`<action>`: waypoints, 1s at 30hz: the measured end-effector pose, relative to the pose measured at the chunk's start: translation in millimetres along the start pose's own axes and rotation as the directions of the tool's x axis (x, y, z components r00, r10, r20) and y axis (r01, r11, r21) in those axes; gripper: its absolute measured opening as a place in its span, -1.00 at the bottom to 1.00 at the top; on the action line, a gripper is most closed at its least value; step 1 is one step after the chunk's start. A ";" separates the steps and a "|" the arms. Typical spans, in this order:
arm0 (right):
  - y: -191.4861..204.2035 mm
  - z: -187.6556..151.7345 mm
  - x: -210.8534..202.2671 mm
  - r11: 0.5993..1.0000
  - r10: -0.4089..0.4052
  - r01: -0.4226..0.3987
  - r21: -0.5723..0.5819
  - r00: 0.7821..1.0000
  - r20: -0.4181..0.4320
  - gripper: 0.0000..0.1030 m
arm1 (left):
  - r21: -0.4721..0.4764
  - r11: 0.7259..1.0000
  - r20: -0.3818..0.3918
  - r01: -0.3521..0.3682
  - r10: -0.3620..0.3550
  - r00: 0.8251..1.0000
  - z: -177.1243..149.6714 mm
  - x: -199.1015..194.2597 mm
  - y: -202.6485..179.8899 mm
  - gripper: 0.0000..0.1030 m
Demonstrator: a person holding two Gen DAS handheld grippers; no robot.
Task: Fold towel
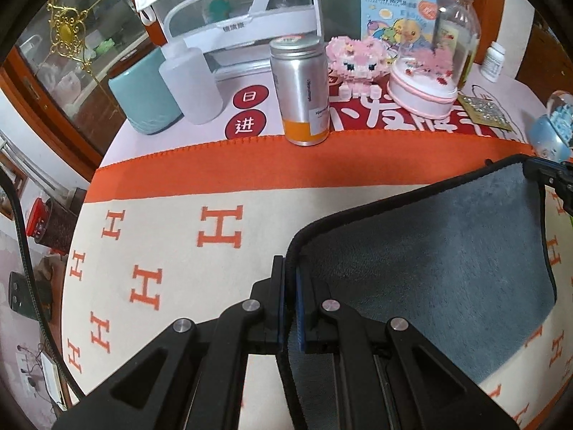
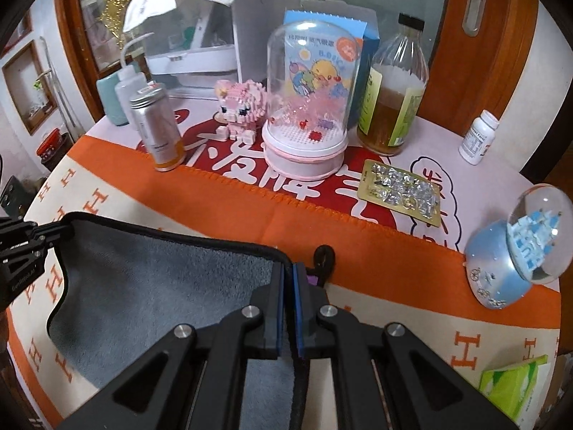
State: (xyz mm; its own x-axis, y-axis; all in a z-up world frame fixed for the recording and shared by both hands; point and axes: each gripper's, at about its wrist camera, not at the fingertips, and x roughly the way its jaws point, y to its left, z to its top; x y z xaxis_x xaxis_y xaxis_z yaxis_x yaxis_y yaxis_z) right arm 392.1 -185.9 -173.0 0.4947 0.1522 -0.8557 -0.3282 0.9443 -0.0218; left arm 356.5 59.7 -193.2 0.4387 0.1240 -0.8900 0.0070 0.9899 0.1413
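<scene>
A grey towel (image 1: pixel 447 251) with a black hem hangs stretched between my two grippers above the orange and cream H-patterned cloth (image 1: pixel 150 236). My left gripper (image 1: pixel 289 272) is shut on the towel's left corner. My right gripper (image 2: pixel 288 276) is shut on the towel's (image 2: pixel 161 286) right corner. The right gripper shows at the right edge of the left wrist view (image 1: pixel 548 175). The left gripper shows at the left edge of the right wrist view (image 2: pixel 25 240). The towel's lower part sags toward the cloth.
Behind the towel stand a silver and orange can (image 1: pixel 301 89), a pink block pig (image 1: pixel 354 62), a domed pink ornament (image 2: pixel 304 107), a glass bottle (image 2: pixel 394 86), a blister pack (image 2: pixel 401 186), a white pill bottle (image 2: pixel 478 136) and a blue snow globe (image 2: pixel 519 247). A green packet (image 2: pixel 512 387) lies front right.
</scene>
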 end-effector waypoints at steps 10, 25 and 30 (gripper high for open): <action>2.1 2.1 29.9 1.000 -0.017 0.017 -0.005 0.999 -0.033 -0.91 | -0.015 1.000 -0.027 -0.022 0.021 0.999 4.5 28.8 -2.0 -0.94; 4.0 4.0 53.8 0.999 -0.039 0.040 0.007 0.995 -0.090 -0.87 | -0.010 0.999 -0.031 -0.036 0.035 0.999 6.0 46.6 -4.0 -0.78; 11.1 7.4 52.9 0.998 -0.061 0.062 -0.002 0.994 -0.088 -0.43 | -0.035 0.999 -0.014 -0.041 0.041 0.999 6.2 45.2 0.3 -0.25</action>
State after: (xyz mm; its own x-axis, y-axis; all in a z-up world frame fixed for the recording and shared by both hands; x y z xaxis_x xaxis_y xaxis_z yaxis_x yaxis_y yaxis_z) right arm 420.6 -165.2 -214.7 0.4413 0.0676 -0.8948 -0.2986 0.9514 -0.0754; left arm 381.9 65.2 -230.7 0.4257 0.1652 -0.8897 -0.0430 0.9858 0.1625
